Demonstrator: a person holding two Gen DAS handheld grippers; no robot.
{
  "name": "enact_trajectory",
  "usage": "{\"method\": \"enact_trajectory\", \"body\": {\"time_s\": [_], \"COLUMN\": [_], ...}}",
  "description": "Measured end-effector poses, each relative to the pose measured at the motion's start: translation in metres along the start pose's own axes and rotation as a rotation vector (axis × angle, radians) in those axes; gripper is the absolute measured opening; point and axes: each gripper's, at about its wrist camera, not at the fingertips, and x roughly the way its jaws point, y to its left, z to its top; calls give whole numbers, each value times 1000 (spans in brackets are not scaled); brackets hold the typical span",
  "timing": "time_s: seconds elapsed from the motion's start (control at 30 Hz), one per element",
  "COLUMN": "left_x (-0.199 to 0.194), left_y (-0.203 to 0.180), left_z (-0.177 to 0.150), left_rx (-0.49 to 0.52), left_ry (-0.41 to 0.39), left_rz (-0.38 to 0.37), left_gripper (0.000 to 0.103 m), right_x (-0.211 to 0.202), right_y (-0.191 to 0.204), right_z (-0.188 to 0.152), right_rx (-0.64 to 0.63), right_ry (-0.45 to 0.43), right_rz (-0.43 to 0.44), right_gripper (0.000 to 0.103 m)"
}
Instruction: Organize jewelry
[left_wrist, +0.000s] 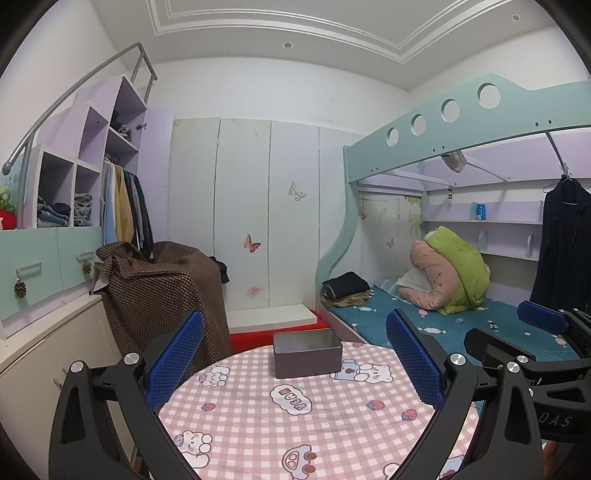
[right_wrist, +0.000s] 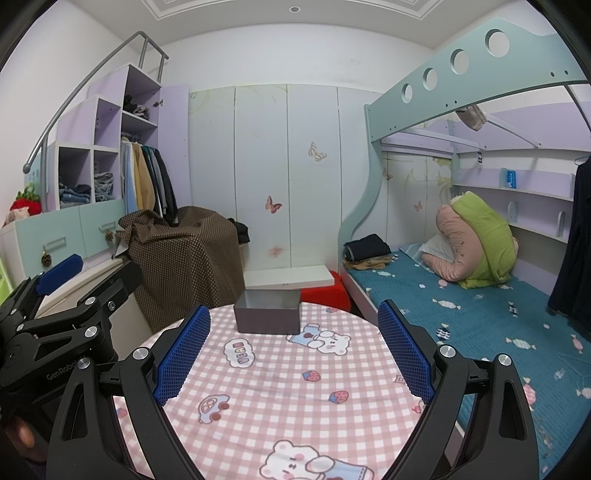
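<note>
Both grippers hover over the round table (left_wrist: 258, 424), side by side, nothing in either. Left gripper (left_wrist: 295, 365): jaws wide apart, empty. Right gripper (right_wrist: 291, 354): same, wide and empty.

Only task item visible is the dark box (left_wrist: 307, 354), lid off, at the far edge of the table on the pink checked cloth (right_wrist: 295, 387). From both wrist views it sits ahead, roughly centred between the fingers, well apart from the pads. Inside looks pale and bare, but the floor is mostly hidden by the near wall. No jewelry visible anywhere in either view, so I can't tell where the pieces are.

Judgement: this is the start, nothing sorted yet. Step in hand is locating the pieces and lining up on the box.

Tips:
- Keep jaws wide until over a piece, then narrow; small chains slip off mesh pads (right_wrist: 183, 354).
- One gripper steadies the box wall; it's close to the table edge and could get pushed off.
- Come in from above the box, release low.
- Watch the cloth, it can bunch and drag the box.
</note>
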Motion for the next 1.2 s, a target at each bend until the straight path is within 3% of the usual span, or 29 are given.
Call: {"method": "enact_trajectory", "body": {"time_s": [1.2], "left_x": [7], "left_y": [-1], "left_z": [-4], "left_rx": [-1], "left_ry": [17], "left_rz": [-2], "left_gripper": [96], "right_x": [3], "right_y": [-1], "right_z": [0], "right_rx": [3], "right_ry": [6], "right_rz": [0], "right_gripper": [89]}}
